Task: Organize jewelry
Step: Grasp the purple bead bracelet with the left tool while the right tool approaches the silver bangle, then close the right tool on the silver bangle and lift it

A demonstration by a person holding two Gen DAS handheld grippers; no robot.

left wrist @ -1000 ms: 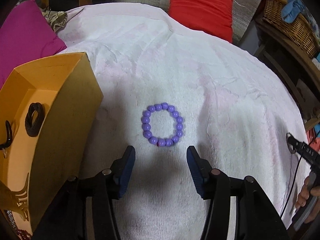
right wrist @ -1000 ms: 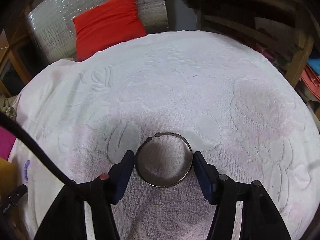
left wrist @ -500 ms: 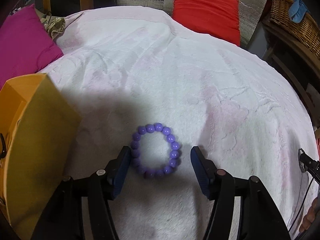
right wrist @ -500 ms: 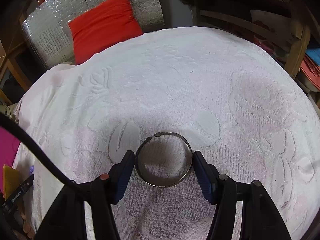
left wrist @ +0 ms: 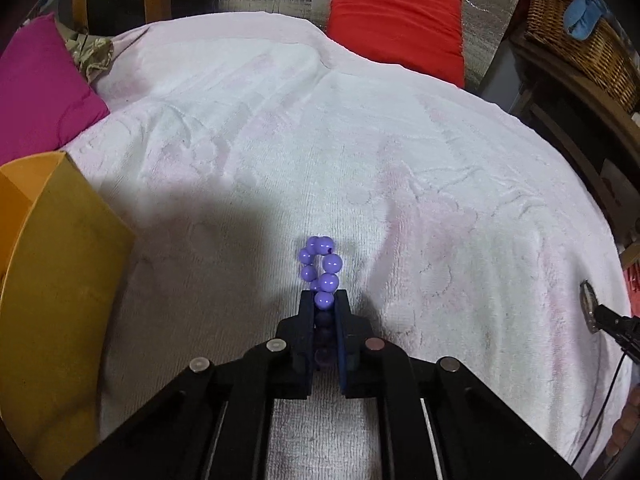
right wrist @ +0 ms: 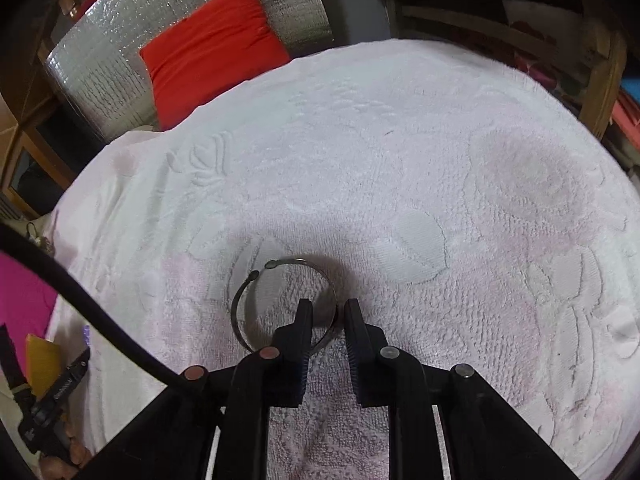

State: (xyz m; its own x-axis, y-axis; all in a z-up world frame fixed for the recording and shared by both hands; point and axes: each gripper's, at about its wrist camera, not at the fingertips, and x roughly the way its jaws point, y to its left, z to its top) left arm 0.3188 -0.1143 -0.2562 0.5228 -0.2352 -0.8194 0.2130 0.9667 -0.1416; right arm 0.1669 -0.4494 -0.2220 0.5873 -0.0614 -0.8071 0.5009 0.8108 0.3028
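**Both tools engaged on jewelry, bracelet squeezed flat, bangle straddled**

While the left tool [left wrist: 324, 304] points down at the pink towel [left wrist: 400, 168], its two blue pads are pressed together on the purple bead bracelet [left wrist: 320, 264]. Several beads sit wedged in the narrow slot between the pads; the rest of the loop is squashed into a thin upright oval that sticks out past the tips and rests on the towel. Just to the left of this tool stands the yellow box [left wrist: 60, 280], apart from the bracelet.

At the right tool [right wrist: 325, 308], the jaws are closing and stand only a little way apart. The open metal bangle [right wrist: 240, 304] lies flat on the towel, mostly to the left of the tips. Its right-hand arc passes between the two fingers, the left finger sitting inside the ring and the right finger outside it. Whether the pads already press on the metal cannot be told. The bangle's gap faces up and to the left in this view.

Against the frame a second ago: the left tool then stood wide open with the bracelet lying round and untouched ahead of it; the bracelet now sits clamped and deformed. The right tool then stood spread with the whole bangle between its fingers; the bangle now lies off-centre to the left with only one side between the fingers

A red cushion [left wrist: 396, 20] lies beyond the towel's far edge
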